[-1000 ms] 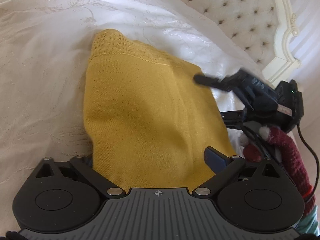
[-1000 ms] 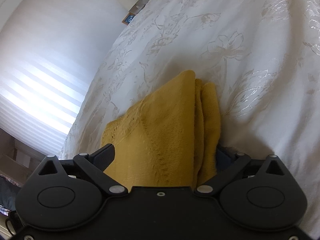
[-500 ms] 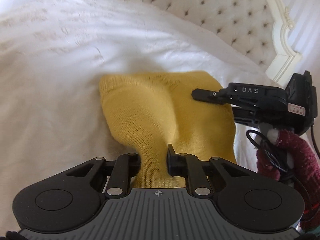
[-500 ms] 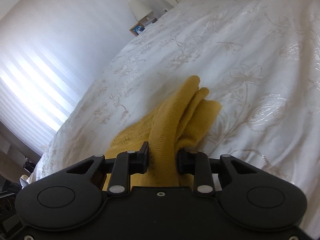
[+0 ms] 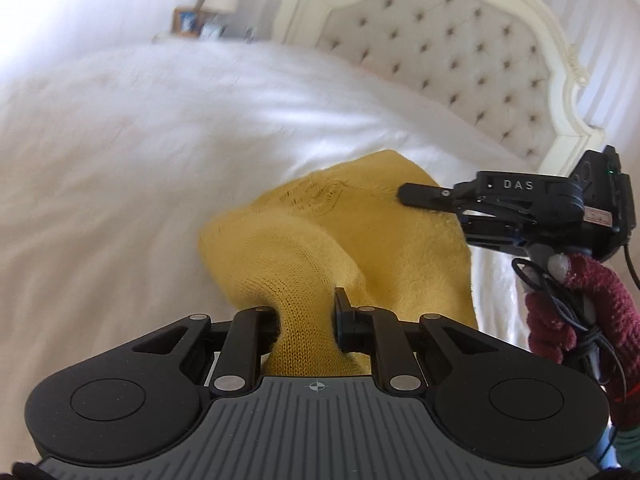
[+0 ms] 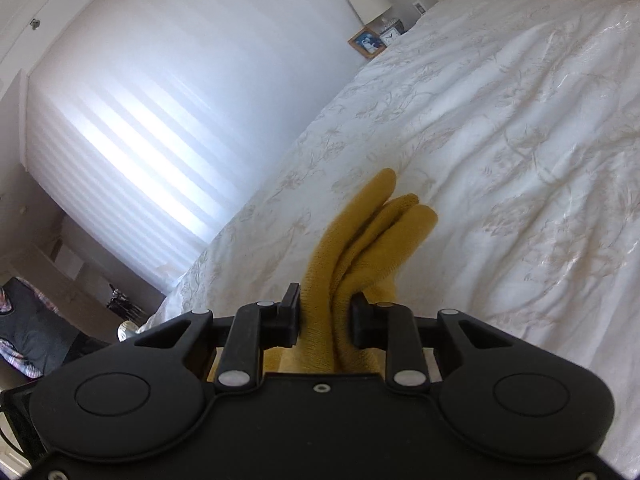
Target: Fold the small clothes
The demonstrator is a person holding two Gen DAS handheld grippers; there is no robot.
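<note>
Your yellow knit (image 5: 360,248) hangs bunched between both tongs, raised off the white bedspread (image 5: 140,168); its near edge is swallowed by each tool's black body, so you cannot see how much cloth lies behind the pads. The left tongs (image 5: 306,316) are clamped on a thick fold of it, the jaws close together with the knit bulging out above them. In the right wrist view the right tongs (image 6: 325,314) pinch several stacked layers (image 6: 360,240), and their jaws are closing further on that bundle; the layers fan out past the tips, but how many there are is hard to count. From the left view you see the right tongs (image 5: 416,194) from the side, one fingertip against the knit's far edge, the other finger hidden behind it. Your right hand in a maroon glove (image 5: 568,304) is cut off at the frame edge. The bedspread is motion-blurred in the left view; the right view shows its floral pattern (image 6: 500,140). Beyond stand a tufted headboard (image 5: 440,52), a lamp (image 6: 366,0) and a small picture frame (image 6: 366,42), its contents too small to read.
</note>
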